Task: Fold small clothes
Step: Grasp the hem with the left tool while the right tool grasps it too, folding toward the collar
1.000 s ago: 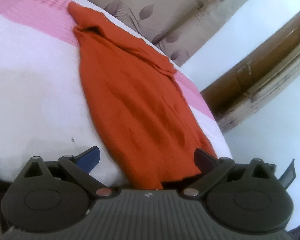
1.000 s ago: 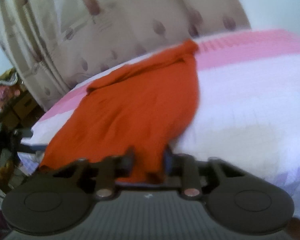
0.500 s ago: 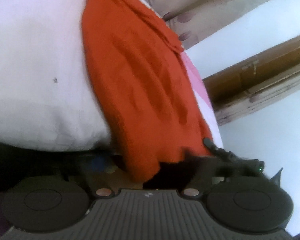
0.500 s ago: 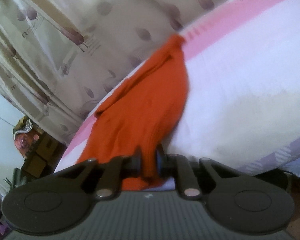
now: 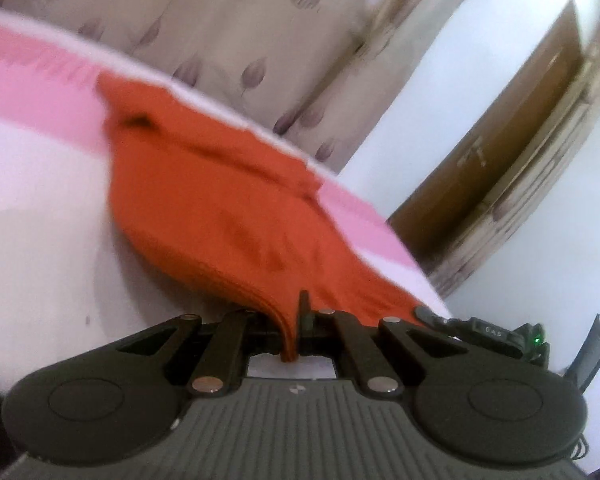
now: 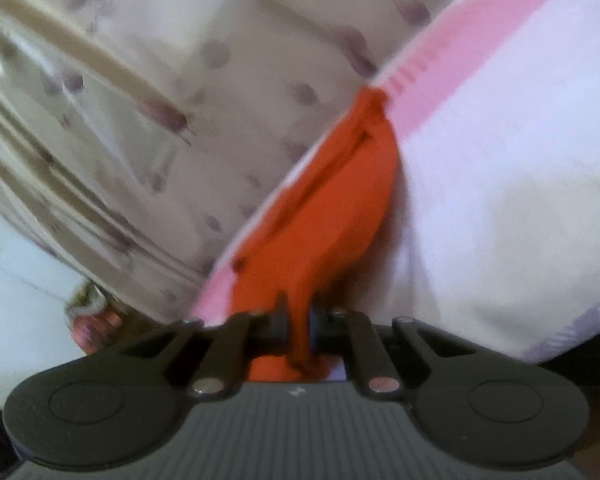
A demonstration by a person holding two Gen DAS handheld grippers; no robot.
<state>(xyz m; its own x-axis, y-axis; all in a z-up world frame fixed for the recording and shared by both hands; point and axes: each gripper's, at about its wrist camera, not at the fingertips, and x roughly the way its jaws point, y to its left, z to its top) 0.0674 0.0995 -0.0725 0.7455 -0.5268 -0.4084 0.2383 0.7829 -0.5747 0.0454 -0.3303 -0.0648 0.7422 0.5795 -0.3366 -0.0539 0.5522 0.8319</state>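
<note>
Two views, no containers in either. Left wrist: orange garment (image 5: 220, 216) spread on the white-and-pink bedsheet (image 5: 40, 208), its near edge rising off the sheet into the left gripper (image 5: 290, 320), which is clenched on a fold of it. Patterned curtain (image 5: 220, 20) behind; wooden door (image 5: 500, 152) to the right. Right wrist, blurred: the garment (image 6: 332, 220) runs straight ahead from the right gripper (image 6: 298, 320), clamped on its near edge.

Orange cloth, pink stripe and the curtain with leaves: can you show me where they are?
orange cloth (image 5: 220, 216): left wrist view, middle of the fabric.
pink stripe (image 5: 32, 76): left wrist view, on the bed cover's band.
curtain (image 5: 228, 12): left wrist view, leaf-patterned part behind the bed.
</note>
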